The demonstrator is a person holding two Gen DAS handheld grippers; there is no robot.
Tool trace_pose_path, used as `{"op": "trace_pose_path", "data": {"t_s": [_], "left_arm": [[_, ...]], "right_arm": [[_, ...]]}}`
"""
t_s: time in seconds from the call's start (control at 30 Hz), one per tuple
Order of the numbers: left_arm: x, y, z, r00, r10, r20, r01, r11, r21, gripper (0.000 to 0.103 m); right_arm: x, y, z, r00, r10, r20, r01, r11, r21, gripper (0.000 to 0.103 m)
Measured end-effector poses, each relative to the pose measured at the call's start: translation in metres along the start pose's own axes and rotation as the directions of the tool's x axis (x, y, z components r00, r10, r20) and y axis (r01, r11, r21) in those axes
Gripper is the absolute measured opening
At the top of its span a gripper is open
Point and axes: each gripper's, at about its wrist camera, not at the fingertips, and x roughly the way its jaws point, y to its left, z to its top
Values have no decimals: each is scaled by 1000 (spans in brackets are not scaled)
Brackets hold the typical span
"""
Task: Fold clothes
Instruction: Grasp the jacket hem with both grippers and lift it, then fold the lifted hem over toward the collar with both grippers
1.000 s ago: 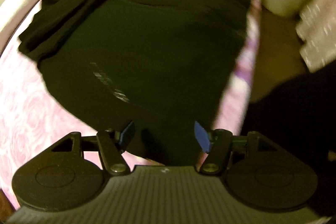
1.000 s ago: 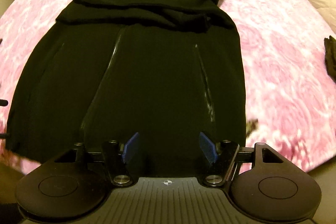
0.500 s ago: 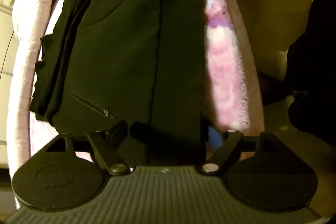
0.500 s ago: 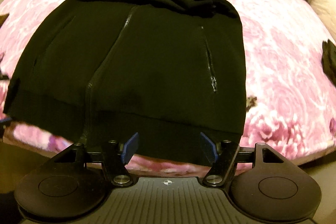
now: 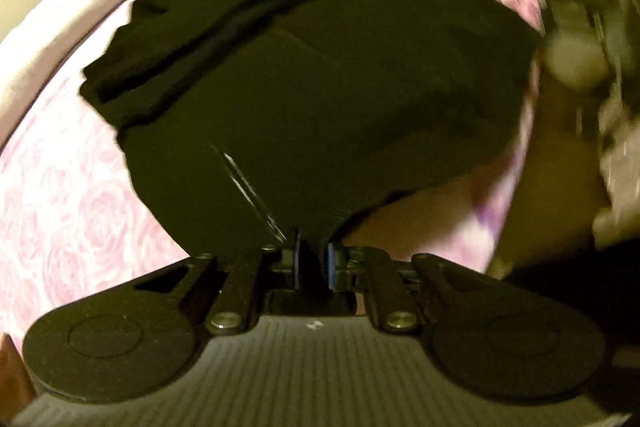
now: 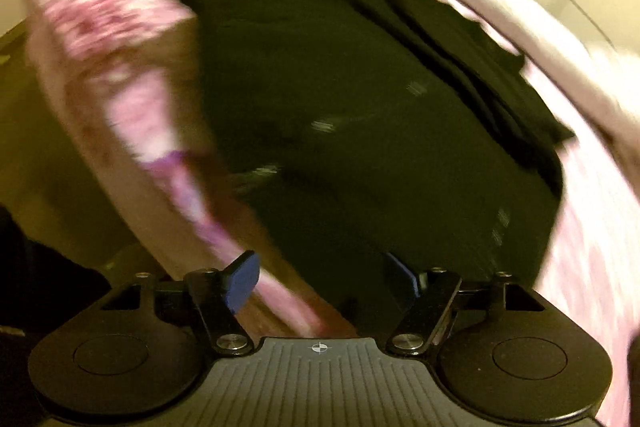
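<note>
A black zip jacket (image 5: 320, 99) lies spread on a pink rose-patterned bed cover (image 5: 60, 207), its sleeves folded across the top. My left gripper (image 5: 312, 259) is shut on the jacket's ribbed bottom hem at one corner, and the hem is lifted a little. In the right wrist view the jacket (image 6: 380, 131) fills the middle, blurred by motion. My right gripper (image 6: 320, 279) is open, with the jacket's other bottom corner at its jaws near the bed's edge.
A white quilt (image 5: 60, 27) runs along the far side of the bed. The bed cover (image 6: 132, 115) drops off at the near edge to a brownish floor (image 6: 60, 187). Pale blurred furniture (image 5: 580, 27) stands beside the bed.
My left gripper has closed on the jacket's hem; it was open one second ago. My right gripper has swung to the jacket's other bottom corner and stays open.
</note>
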Motion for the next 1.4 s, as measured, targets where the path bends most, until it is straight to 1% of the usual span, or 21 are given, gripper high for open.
{"op": "trace_pose_path", "data": {"t_s": [0.07, 0.2, 0.27, 0.37, 0.43, 0.47, 0.5, 0.53, 0.57, 0.6, 0.63, 0.67, 0.7, 0.8, 0.93, 1.03, 1.1, 1.2, 1.27, 1.33, 1.4], "left_arm": [[-4, 6, 8, 1000, 3, 13, -3, 1000, -10, 10], [-9, 6, 9, 1000, 15, 17, -15, 1000, 24, 10], [-12, 4, 7, 1000, 19, 15, -20, 999, 41, 10], [-14, -3, 1, 1000, 24, -5, -23, 997, 69, 10], [-11, -7, -3, 999, 29, -20, -27, 995, 94, 10], [-10, -10, -4, 999, 32, -26, -29, 994, 108, 10], [-9, -12, -5, 999, 39, -29, -35, 991, 125, 10], [-8, -15, -5, 998, 48, -32, -42, 988, 149, 10], [-7, -20, -6, 997, 64, -36, -56, 980, 193, 10], [-6, -26, -6, 996, 88, -36, -76, 963, 257, 10], [-6, -31, -6, 994, 104, -34, -88, 946, 312, 9], [-7, -35, -6, 994, 109, -32, -90, 931, 355, 8], [-9, -39, -6, 993, 113, -30, -92, 914, 396, 8], [-19, -45, -9, 995, 94, -41, -62, 873, 483, 7], [-39, -54, -18, 997, 37, -61, 1, 848, 530, 5], [-55, -54, -22, 997, 41, -66, -3, 869, 495, 4], [-65, -54, -24, 996, 31, -86, 12, 887, 461, 4], [-84, -55, -28, 993, -11, -116, 57, 915, 399, 4], [-98, -52, -25, 991, -48, -127, 88, 939, 333, 4], [-107, -40, -16, 992, -59, -111, 88, 956, 280, 4], [-113, -19, 1, 995, -58, -77, 74, 970, 231, 4]], "right_arm": [[9, 10, -1, 999, -29, 21, 30, 998, -48, 74], [25, 8, -19, 986, -166, 9, 166, 979, -116, 74], [32, 7, -28, 972, -234, 6, 232, 961, -150, 74], [44, 6, -41, 943, -333, 7, 327, 923, -200, 73], [42, -7, -59, 928, -373, -20, 359, 905, -226, 71], [40, -14, -69, 920, -391, -36, 372, 897, -239, 67], [38, -22, -75, 919, -389, -55, 365, 898, -247, 59], [36, -29, -80, 923, -379, -74, 350, 902, -252, 56], [34, -37, -84, 925, -368, -93, 335, 906, -257, 47], [31, -45, -89, 927, -358, -112, 319, 911, -262, 41], [27, -50, -88, 933, -338, -120, 299, 918, -261, 29], [22, -55, -85, 941, -315, -121, 277, 926, -257, 12], [17, -59, -81, 949, -292, -123, 254, 933, -254, 3], [-1, -72, -70, 962, -230, -147, 198, 958, -208, 3], [-27, -85, -56, 969, -179, -172, 145, 970, -196, 2], [-50, -85, -46, 974, -148, -171, 113, 973, -200, 2], [-68, -78, -43, 977, -119, -179, 85, 979, -185, 2], [-92, -69, -41, 979, -64, -195, 30, 985, -172, 2], [-108, -67, -37, 978, -37, -205, 2, 985, -170, 2], [-124, -67, -34, 977, -12, -214, -25, 985, -169, 2], [-133, -81, -22, 979, -24, -201, -13, 984, -178, 2]]}}
